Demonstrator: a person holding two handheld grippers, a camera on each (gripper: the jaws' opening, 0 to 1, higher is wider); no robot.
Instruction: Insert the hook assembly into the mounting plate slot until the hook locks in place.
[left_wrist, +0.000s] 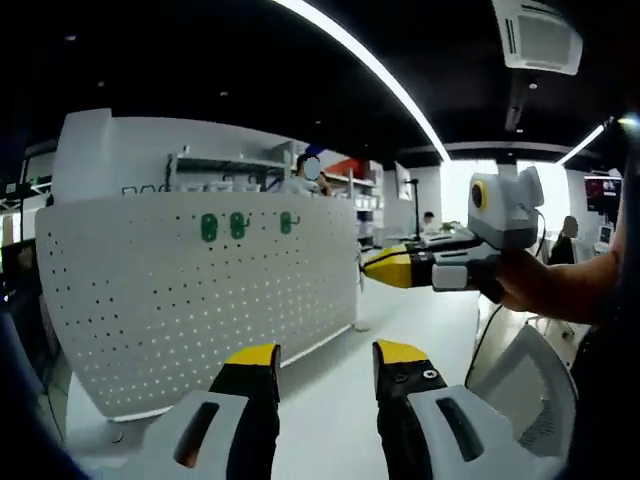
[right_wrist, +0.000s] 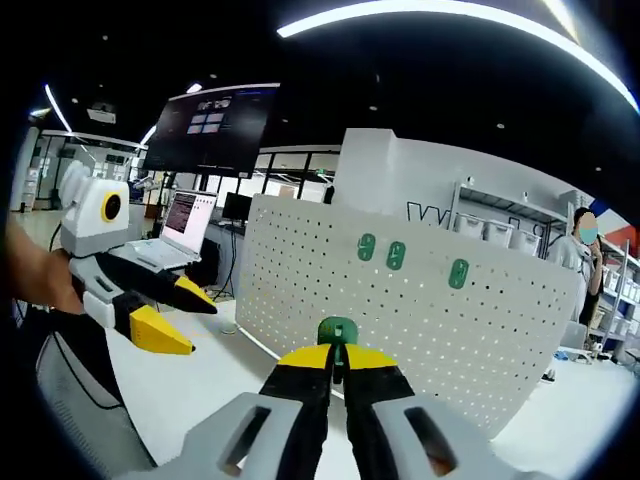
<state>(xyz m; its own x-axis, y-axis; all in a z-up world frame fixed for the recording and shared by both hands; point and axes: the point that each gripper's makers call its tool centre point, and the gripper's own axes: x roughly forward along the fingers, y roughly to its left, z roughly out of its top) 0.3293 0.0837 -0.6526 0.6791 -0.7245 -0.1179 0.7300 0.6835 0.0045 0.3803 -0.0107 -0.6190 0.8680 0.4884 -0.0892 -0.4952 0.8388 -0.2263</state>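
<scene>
Left gripper view, from left to right: a white perforated mounting plate (left_wrist: 200, 300) stands upright on the white desk (left_wrist: 340, 400), with three green hooks (left_wrist: 237, 226) already seated in a row near its top edge. At the bottom, the left claw (left_wrist: 325, 372) has its yellow-tipped jaws spread apart with nothing between them. Further right, the right claw (left_wrist: 372, 266) enters, held in a person's hand (left_wrist: 540, 285), its yellow tip just beside the plate's right edge; whether it is spread or pressed together cannot be told from this side.

Right gripper view, from left to right: the left claw (right_wrist: 185, 315), held by a hand (right_wrist: 35, 275), hangs over the desk (right_wrist: 215, 375) with its black and yellow jaws apart and empty. Behind it an open laptop (right_wrist: 180, 225) sits below a dark wall screen (right_wrist: 215, 125). At centre, the right claw (right_wrist: 337, 358) is pressed together, pinching a green hook assembly (right_wrist: 337, 331) in front of the mounting plate (right_wrist: 420, 320), below the three mounted hooks (right_wrist: 396, 254). A person (right_wrist: 585, 250) stands at far right.
</scene>
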